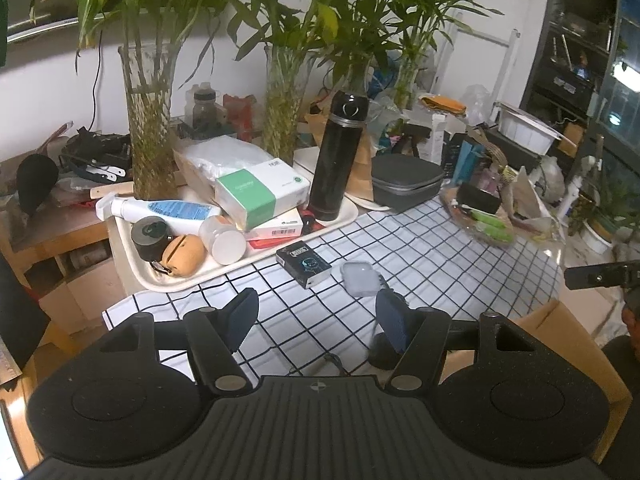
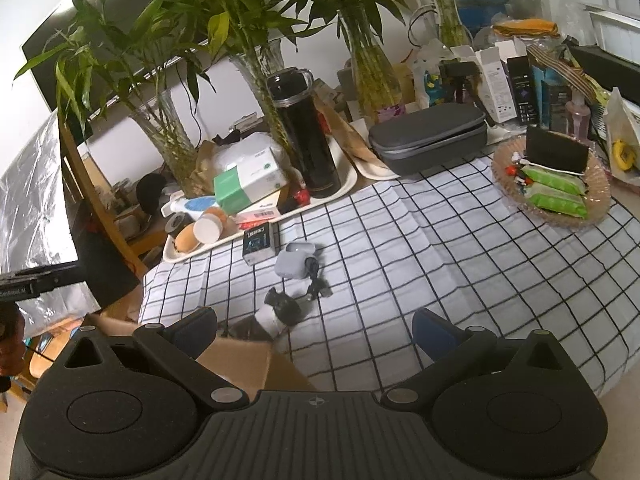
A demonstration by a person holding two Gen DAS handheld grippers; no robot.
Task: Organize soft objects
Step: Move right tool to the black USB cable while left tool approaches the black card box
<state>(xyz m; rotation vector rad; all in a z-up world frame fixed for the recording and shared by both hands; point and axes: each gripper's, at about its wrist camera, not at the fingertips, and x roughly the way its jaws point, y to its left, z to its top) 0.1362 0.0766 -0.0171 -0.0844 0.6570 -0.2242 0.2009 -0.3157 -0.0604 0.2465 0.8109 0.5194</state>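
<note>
A white wall [image 1: 48, 92] rises behind the desk [image 1: 400, 240], which wears a black-checked cloth. A dark shelf unit [image 1: 576, 60] stands at the right, beside a lit window [image 1: 628, 72].

A rolled sock [image 2: 276, 314] — white with dark grey ends — lay on its side on the checked cloth, just beside the cardboard box's [image 2: 248, 356] far rim, partly behind it.

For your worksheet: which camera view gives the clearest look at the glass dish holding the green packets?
The right wrist view: the glass dish sits whole and sharp, its green packets distinct. In the left wrist view the dish appears smaller, blurred, and crowded by clutter.
</note>
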